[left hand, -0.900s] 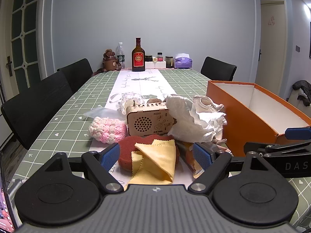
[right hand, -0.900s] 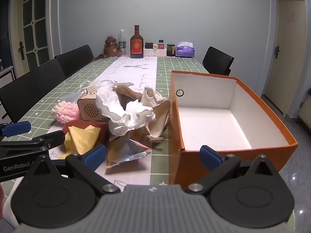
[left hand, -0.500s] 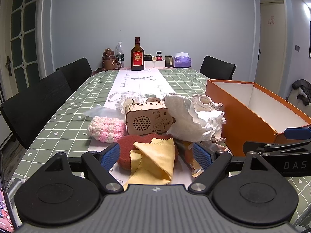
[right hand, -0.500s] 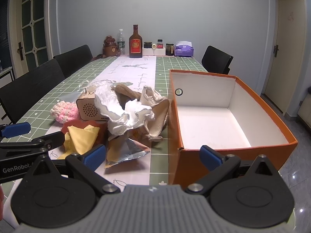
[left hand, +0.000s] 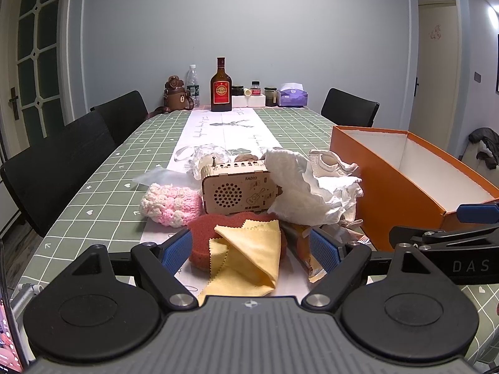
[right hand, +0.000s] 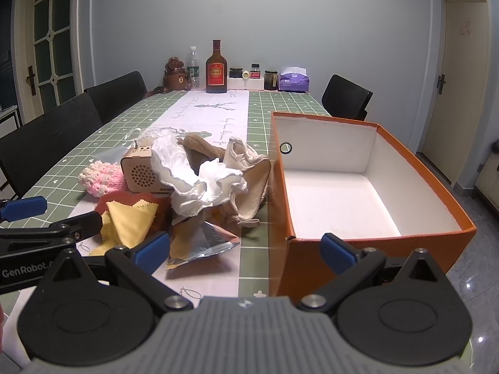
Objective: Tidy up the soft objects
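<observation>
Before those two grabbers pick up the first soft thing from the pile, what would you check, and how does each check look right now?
1. Left gripper jaws open, nothing held: ok.
2. Right gripper jaws open, nothing held: ok.
3. Orange box open on top, nothing in it: ok.
4. Yellow cloth lies on top of the red sponge, free to grasp: ok.
5. Hard wooden radio clear of the soft things: not ok, the white cloth drapes against it.

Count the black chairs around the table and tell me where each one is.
3. Two stand side by side along the left edge: the near chair and the one behind it. The third chair is at the far right corner. Others may be out of view.
</observation>
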`<state>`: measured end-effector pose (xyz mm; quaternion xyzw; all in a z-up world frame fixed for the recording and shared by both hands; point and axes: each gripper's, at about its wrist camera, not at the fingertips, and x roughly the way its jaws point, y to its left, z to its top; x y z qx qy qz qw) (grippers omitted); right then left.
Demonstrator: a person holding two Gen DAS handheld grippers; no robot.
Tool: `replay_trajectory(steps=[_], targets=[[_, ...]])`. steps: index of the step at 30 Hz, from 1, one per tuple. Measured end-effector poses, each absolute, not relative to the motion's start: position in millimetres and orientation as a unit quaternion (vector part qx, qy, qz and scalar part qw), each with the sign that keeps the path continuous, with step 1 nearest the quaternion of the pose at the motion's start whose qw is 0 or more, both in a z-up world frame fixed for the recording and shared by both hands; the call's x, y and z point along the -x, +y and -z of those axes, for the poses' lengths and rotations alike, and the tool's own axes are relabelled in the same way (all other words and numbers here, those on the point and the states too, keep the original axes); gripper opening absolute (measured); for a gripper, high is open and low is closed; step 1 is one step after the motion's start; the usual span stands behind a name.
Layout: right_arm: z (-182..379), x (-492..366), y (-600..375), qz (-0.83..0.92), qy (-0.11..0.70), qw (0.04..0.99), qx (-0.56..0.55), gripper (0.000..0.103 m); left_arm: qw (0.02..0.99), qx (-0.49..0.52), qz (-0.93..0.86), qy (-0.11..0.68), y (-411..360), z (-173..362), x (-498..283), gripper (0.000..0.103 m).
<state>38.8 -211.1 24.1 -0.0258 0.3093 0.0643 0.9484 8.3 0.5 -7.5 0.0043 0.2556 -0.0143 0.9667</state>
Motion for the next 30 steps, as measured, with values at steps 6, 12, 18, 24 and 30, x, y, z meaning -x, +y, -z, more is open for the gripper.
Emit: replay_trajectory(steps=[6,12,18,24,30], targets=[[-23.2,-35.7,-207.3,-0.06,0.314,0.947,0.032,0.1,0.966,-0.002,0.014,0.257,1.4,7.2,-8.0,0.099],[-22.9,-35.9,-207.5,-0.062,0.316,0.946,0.027,0.1,0.966,-0.001,0.014,0.258,1.7,7.1,-8.3,0.099],[-21.7,-35.1,-208.6,-0.064,0.311,0.948,0.024,0.101,0.966,-0.004,0.015,0.258,2.7,8.2,-6.7,0.099],[-21.3,-31.4,-209.2,-0.121,0.278,0.953,0.022,0.1,0.967,0.007,0.039,0.252,8.7,6.3,-5.6,0.085],[-26.0,-36.1,-197.2,-0.156,0.256,0.953,0.033,0.1,0.963,0.014,0.042,0.267,19.9,5.9,-9.8,0.073]])
